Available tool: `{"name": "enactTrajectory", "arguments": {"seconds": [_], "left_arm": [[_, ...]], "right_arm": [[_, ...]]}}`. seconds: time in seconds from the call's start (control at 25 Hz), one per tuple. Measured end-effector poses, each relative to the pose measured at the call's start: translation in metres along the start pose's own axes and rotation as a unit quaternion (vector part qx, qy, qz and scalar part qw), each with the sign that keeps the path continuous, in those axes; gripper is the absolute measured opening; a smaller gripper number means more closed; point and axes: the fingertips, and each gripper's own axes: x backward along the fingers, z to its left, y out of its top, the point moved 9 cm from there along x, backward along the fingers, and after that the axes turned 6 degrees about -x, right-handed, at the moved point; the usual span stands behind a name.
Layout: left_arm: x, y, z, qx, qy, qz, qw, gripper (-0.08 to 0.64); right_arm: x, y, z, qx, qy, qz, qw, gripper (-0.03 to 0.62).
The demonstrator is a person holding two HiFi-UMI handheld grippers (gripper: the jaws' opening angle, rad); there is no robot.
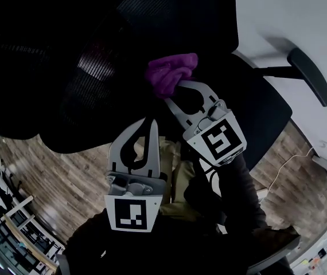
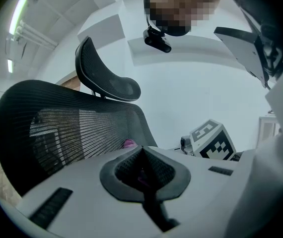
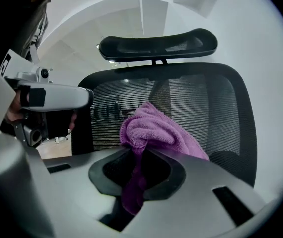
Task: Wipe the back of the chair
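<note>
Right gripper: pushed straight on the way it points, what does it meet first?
Probably the chair's mesh backrest, with the purple cloth clamped in the right gripper touching it first. Depth is unclear.

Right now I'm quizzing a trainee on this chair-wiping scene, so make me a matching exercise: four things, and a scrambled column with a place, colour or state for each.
1. left tongs
2. right tongs
3. cloth
4. headrest

a. purple
b. above the mesh back
c. shut, empty
d. shut on the cloth

Pairs: 1-c, 2-d, 3-a, 4-b.
</note>
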Motion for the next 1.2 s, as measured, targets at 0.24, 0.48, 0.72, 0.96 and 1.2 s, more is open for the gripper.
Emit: {"name": "enactTrajectory", "arguments": {"seconds": [0.24,0.48,0.72,0.96,1.2], "left_arm": [[-0.009,0.001,0.005,-0.002,-0.015,0.001,0.9999,0.009],[-0.016,0.000,0.007,-0.003,-0.024,0.004,0.9997,0.009],[-0.024,0.000,0.010,-0.005,-0.036,0.005,0.9993,0.009],[-0.030,0.006,0.012,-0.006,-0.047,0.004,0.9989,0.009],[-0.036,0.009,0.013,-0.007,-0.055,0.001,0.9984,0.009]], "right_arm": [[-0.002,0.004,-0.013,0.005,-0.017,-0.004,1.000,0.044],[-0.001,0.005,-0.025,-0.001,-0.033,-0.010,0.999,0.044],[-0.001,0.007,-0.039,-0.007,-0.054,-0.012,0.998,0.044],[-0.001,0.012,-0.049,-0.009,-0.063,-0.011,0.998,0.044],[-0.001,0.015,-0.055,-0.024,-0.077,-0.015,0.997,0.044]]}}
